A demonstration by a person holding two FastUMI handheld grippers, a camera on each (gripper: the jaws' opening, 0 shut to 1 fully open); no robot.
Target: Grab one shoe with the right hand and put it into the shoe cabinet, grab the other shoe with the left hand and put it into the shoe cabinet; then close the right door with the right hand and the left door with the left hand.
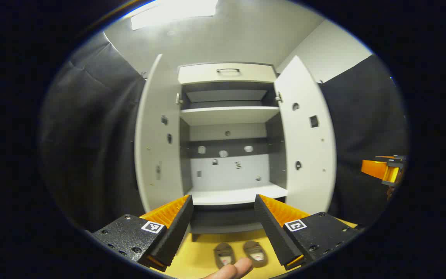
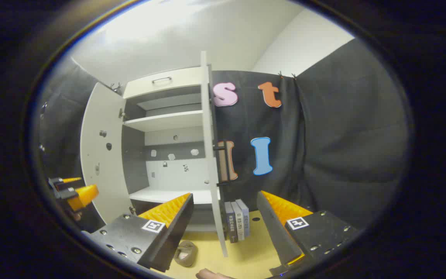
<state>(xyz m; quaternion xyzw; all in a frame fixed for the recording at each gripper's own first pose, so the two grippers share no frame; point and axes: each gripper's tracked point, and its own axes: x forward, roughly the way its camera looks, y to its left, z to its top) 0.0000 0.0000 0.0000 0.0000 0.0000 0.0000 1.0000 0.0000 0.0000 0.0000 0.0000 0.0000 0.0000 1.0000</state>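
Observation:
Two small brown shoes point(image 1: 224, 254) point(image 1: 255, 252) sit side by side on the yellow floor in front of the white shoe cabinet point(image 1: 229, 197), low in the left gripper view. Both cabinet doors stand wide: the left door point(image 1: 157, 135) and the right door point(image 1: 306, 135). My left gripper point(image 1: 223, 224) is open above the shoes, facing the shelves. In the right gripper view one shoe point(image 2: 186, 252) lies beside the edge-on right door point(image 2: 212, 155). My right gripper point(image 2: 225, 228) is open, straddling that door's edge. Each gripper appears at the side of the other view: the right gripper point(image 1: 385, 170), the left gripper point(image 2: 72, 192).
Several upright books point(image 2: 237, 220) stand on the floor to the right of the open right door. Black cloth walls close in both sides. A fingertip point(image 1: 230, 269) shows at the bottom edge. The cabinet's shelves point(image 1: 229, 112) hold nothing.

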